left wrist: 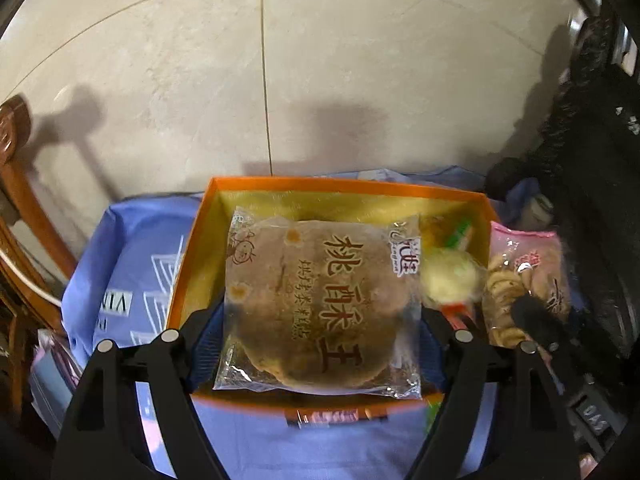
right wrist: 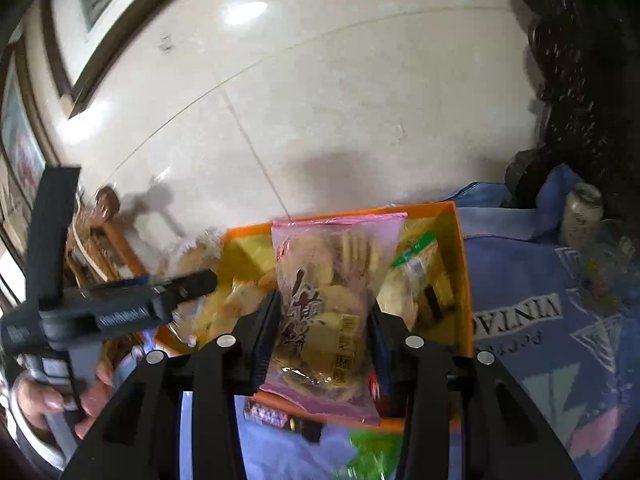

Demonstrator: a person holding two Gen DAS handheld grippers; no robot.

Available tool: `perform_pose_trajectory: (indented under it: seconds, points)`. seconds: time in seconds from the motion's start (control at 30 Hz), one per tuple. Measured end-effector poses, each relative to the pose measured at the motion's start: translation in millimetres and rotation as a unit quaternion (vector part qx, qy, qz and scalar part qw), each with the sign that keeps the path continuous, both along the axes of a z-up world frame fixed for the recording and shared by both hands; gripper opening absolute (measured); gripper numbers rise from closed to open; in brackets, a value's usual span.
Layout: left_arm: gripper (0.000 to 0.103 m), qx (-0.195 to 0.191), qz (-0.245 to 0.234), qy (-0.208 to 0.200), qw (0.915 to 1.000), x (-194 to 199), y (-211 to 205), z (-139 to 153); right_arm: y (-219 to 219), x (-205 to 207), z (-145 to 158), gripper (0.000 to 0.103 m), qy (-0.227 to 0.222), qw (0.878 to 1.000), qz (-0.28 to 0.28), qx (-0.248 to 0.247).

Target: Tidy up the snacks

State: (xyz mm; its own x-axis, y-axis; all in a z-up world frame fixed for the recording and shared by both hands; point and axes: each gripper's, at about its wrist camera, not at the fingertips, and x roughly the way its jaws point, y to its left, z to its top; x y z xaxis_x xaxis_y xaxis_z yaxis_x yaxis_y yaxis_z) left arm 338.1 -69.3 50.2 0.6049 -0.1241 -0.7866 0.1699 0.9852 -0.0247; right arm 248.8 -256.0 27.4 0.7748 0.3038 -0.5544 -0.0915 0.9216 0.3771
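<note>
My left gripper (left wrist: 320, 344) is shut on a clear packet with one large brown walnut cake (left wrist: 320, 304) and holds it above the orange box (left wrist: 192, 248). My right gripper (right wrist: 324, 340) is shut on a pink-edged bag of round biscuits (right wrist: 332, 292) and holds it over the same orange box (right wrist: 464, 280). That pink bag also shows at the right of the left wrist view (left wrist: 524, 280), with a right fingertip in front of it. Small wrapped snacks (left wrist: 452, 276) lie in the box's right half. The left gripper shows at the left of the right wrist view (right wrist: 172, 292).
The box sits on a blue printed cloth (right wrist: 540, 320). A drink can (right wrist: 580, 216) stands at the cloth's far right. A green packet (right wrist: 372, 456) and a small bar (right wrist: 268, 414) lie near the box's front. A wooden chair (left wrist: 24, 240) stands left. A dark furry object (left wrist: 592, 208) stands to the right.
</note>
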Motion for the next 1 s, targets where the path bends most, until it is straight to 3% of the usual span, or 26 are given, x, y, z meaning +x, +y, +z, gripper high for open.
perform_pose_trajectory:
  seconds: [0.03, 0.1, 0.23, 0.33, 0.5, 0.7, 0.77, 0.9, 1.0]
  points:
    - [0.091, 0.001, 0.006, -0.001, 1.0000, 6.7, 0.1, -2.4, 0.9, 9.1, -2.3, 0.053, 0.003, 1.000, 0.002, 0.000]
    - [0.099, 0.011, 0.036, -0.005, 0.9993, 16.8, 1.8, -9.9, 5.0, 24.6, -8.5, 0.069, 0.018, 1.000, -0.010, -0.023]
    - [0.099, -0.012, 0.030, 0.002, 0.9995, 12.1, 7.9, -20.7, -1.8, 1.6, -2.7, 0.071, -0.039, 0.999, -0.030, -0.016]
    - [0.099, 0.016, 0.024, -0.013, 0.9995, -2.5, 8.0, -19.5, -8.0, -18.5, 0.7, 0.078, -0.058, 0.998, -0.035, -0.005]
    - [0.099, 0.047, -0.007, -0.022, 0.9987, -42.5, 6.4, -13.4, 0.1, -53.0, -1.8, 0.079, -0.048, 0.998, -0.019, -0.042]
    - [0.099, 0.035, -0.012, -0.007, 0.9993, -85.4, 13.6, -26.1, 2.7, -94.9, -15.2, 0.082, -0.033, 0.998, -0.027, -0.055]
    - [0.099, 0.034, -0.005, 0.001, 0.9994, -100.1, 18.0, -36.2, 3.2, -104.1, -28.9, 0.083, -0.020, 0.997, -0.032, -0.061]
    - [0.099, -0.004, 0.024, 0.037, 0.9990, -117.1, 26.0, -71.5, 3.7, -108.9, -66.8, 0.083, 0.026, 0.997, -0.038, -0.063]
    - [0.099, -0.001, 0.034, 0.058, 0.9977, -119.7, 20.1, -95.4, 4.0, -105.6, -93.3, 0.083, 0.057, 0.995, -0.043, -0.064]
